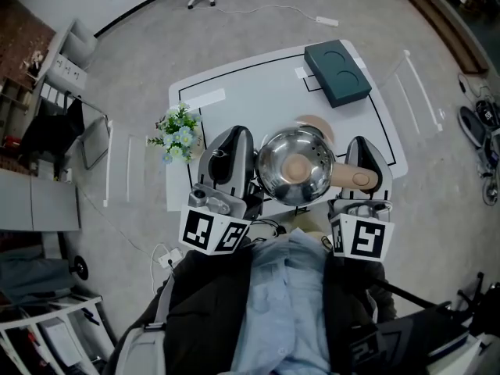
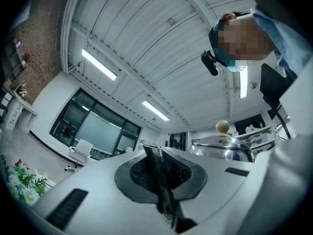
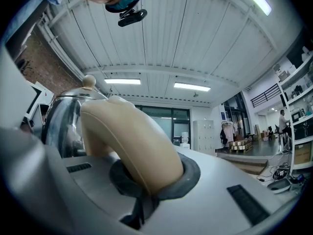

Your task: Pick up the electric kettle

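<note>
Head view – kettle position: the electric kettle [image 1: 295,166] sits between the two grippers, above the white table [image 1: 258,84]. It appears lifted clear of the table, judging by how large it looms.
Head view – handle axis: the beige handle [image 1: 350,175] runs sideways from the steel body to the right gripper [image 1: 362,180], so the right hand is the one on it.
Head view – left gripper [image 1: 222,156]: just beside the kettle on the other side; I cannot tell whether it touches.
Left gripper view – jaws: the left gripper [image 2: 161,190] has its jaws together with nothing gripped.
Left gripper view – kettle: its domed lid [image 2: 222,148] and knob [image 2: 222,127] lie off to the right of the jaws.
Right gripper view – jaws: the right gripper [image 3: 146,192] is clamped tight on the handle [image 3: 132,141], which curves up out of the jaws.
Right gripper view – kettle: the steel body [image 3: 61,121] stands to the left of the grip.
Next move depends on: the single grip on the handle carrying the weight, with the body hanging to one side.
</note>
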### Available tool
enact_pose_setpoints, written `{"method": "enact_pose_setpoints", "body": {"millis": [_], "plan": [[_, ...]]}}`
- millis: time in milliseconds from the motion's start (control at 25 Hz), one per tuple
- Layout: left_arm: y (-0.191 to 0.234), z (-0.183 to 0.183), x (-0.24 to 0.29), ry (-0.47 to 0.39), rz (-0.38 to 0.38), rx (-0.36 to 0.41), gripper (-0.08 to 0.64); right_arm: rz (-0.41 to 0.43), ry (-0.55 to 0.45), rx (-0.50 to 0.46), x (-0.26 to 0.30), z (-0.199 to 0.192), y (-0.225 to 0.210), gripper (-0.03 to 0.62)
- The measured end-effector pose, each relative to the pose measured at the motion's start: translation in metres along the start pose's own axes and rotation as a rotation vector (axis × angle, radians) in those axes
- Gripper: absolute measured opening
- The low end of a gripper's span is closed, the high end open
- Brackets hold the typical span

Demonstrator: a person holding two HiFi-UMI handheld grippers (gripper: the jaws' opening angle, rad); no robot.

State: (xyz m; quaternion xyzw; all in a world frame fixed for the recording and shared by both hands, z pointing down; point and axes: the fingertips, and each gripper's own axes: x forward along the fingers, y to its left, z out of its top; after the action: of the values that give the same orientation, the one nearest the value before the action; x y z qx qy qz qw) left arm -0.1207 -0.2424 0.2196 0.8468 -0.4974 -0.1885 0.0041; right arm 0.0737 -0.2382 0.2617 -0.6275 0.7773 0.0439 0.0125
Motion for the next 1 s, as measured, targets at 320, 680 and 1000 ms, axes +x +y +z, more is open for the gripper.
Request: {"method": "enact_pose_setpoints", "body": {"millis": [320, 680, 1000], "plan": [[-0.004, 0.002, -0.004, 0.001, -0.002, 0.005, 0.02, 0.0, -0.007, 0.002, -0.005, 0.002, 0.0, 0.02], [-0.003, 0.006, -0.008, -0.011, -0.004, 0.005, 0.02, 0.001, -0.018, -0.004, -0.006, 0.007, 0.004, 0.02], [-0.002, 0.005, -0.013, -0.013, 0.002, 0.003, 0.02, 0.007, -0.017, -0.008, -0.008, 0.005, 0.006, 0.019]]}}
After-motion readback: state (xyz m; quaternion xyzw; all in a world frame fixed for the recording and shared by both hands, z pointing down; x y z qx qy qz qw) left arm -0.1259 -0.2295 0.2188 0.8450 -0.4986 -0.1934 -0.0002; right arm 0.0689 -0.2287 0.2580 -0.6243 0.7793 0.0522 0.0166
